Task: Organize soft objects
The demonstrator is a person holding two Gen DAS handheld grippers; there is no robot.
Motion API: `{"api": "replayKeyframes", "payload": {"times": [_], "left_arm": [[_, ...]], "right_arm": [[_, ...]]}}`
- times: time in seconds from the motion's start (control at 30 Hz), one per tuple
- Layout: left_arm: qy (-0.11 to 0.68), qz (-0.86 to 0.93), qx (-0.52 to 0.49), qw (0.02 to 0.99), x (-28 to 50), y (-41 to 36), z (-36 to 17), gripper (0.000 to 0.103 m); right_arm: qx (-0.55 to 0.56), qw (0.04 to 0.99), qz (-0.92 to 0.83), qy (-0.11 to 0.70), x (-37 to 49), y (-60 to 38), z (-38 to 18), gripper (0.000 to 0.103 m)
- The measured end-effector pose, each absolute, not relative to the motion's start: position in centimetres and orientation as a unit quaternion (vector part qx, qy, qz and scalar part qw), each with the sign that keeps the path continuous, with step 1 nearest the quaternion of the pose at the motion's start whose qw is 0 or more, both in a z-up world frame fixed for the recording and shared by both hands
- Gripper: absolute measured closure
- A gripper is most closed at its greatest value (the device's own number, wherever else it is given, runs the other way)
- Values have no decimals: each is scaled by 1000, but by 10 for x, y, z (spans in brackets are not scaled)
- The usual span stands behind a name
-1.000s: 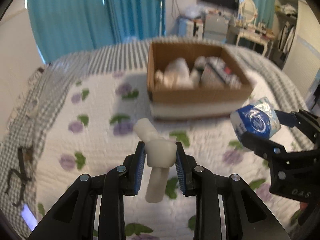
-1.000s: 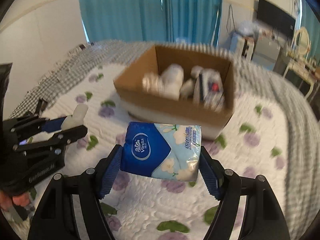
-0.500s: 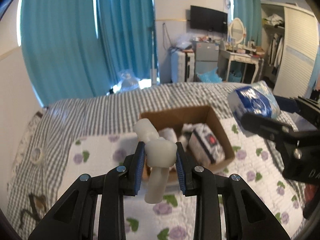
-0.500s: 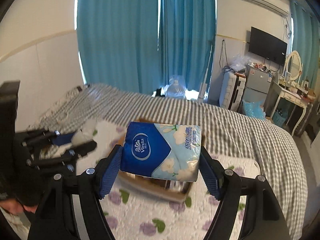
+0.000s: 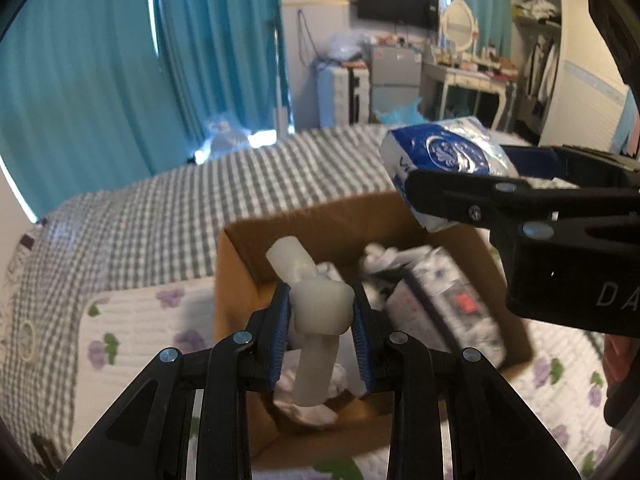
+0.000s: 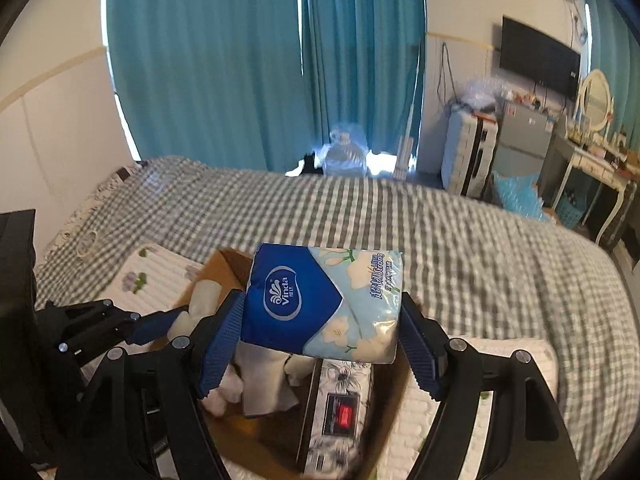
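A white bone-shaped soft toy (image 5: 320,312), pale and knobbly, hangs upright above the open cardboard box (image 5: 236,280), pinched at its thick middle. A blue and floral Vinda tissue pack (image 6: 324,304), plump and slightly tilted, is held over the same box. Inside lie white soft items (image 5: 380,256) and a flowered tissue pack (image 6: 340,408). The box sits on the bed (image 6: 480,248).

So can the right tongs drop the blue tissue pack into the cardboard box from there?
Probably yes. The right tongs hold the blue tissue pack above the open cardboard box, with no lid in the way. The box already holds a flowery tissue box and white soft things, so it would land on those.
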State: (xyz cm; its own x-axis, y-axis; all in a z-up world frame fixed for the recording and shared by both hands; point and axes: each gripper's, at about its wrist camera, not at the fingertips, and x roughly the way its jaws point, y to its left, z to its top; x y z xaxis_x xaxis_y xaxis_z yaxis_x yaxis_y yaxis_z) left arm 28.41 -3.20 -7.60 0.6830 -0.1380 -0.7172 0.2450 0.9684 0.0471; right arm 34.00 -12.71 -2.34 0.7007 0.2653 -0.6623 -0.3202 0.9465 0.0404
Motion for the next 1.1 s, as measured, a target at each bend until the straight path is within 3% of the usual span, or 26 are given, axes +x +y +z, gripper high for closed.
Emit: {"api": "replayKeyframes", "payload": {"times": [0.13,0.2,0.27,0.3,0.57,0.87,1.1], "left_arm": [[382,-112,66,915,292,-30,-94,69],[369,-111,66,920,291,-33,-97,67],[367,-97,65,923,291,-34,-98,35],[364,-86,60,925,291,-33,-97,29],[341,-65,62,936,267,-29,-55,28],[237,-57,52,968,172,-17,67,28],[149,-40,73,985,88,-11,125,28]], "right_arm": [[-26,915,166,368,362,-126,-52,29],[-21,910,165,380,369,-126,-62,24],[-19,912,150,380,372,-124,-68,18],[-16,914,147,378,372,-125,-67,17],[-17,932,114,344,338,-143,-17,16],[-31,960,88,263,230,-166,105,15],[-44,980,70,183,123,-184,174,8]]}}
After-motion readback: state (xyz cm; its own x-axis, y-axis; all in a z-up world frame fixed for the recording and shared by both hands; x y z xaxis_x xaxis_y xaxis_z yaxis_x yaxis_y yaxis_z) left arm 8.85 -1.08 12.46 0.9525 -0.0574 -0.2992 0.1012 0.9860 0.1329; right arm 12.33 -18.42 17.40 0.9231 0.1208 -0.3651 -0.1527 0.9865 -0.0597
